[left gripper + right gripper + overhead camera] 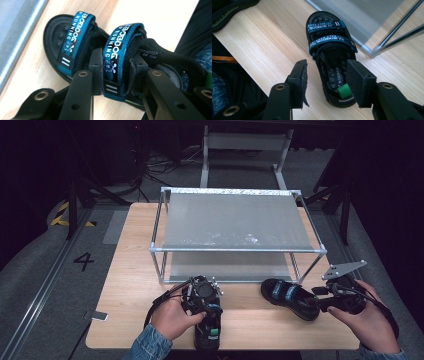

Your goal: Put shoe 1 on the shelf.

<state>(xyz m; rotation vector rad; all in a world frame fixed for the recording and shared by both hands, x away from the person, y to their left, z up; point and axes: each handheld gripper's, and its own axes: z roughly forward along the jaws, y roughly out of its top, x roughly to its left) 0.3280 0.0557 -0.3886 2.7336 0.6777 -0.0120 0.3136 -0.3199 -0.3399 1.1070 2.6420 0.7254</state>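
my left gripper (116,75) is clamped on the rear strap (117,57) of the left sandal (82,50); in the left gripper view the two black jaws rise from the bottom edge and their pads press the blue lettered strap from either side, just above its white double bar; the front strap (75,37) lies free in the upper left of that frame, over the studded black footbed; the sandal rests on the wooden table (30,72), with a strip of the grey shelf (17,27) along the far left edge; in the high view this left gripper (202,295) sits at the lower centre, my left hand (172,320) wrapped round it, and the left sandal (207,332) pokes out beneath it towards the bottom edge; my right gripper (327,82) is spread apart and grasps nothing; in the right gripper view its jaws stand either side of the heel end of the right sandal (332,55), the pads clear of it, a green tab (344,91) close to the right-hand pad; that sandal lies flat on the table, toe towards the upper centre of the frame, just beside the corner of the metal rack (372,51); in the high view the right sandal (290,297) lies at the lower right, in front of the rack (235,250), with my right hand (365,320) and right gripper (325,302) at its heel.
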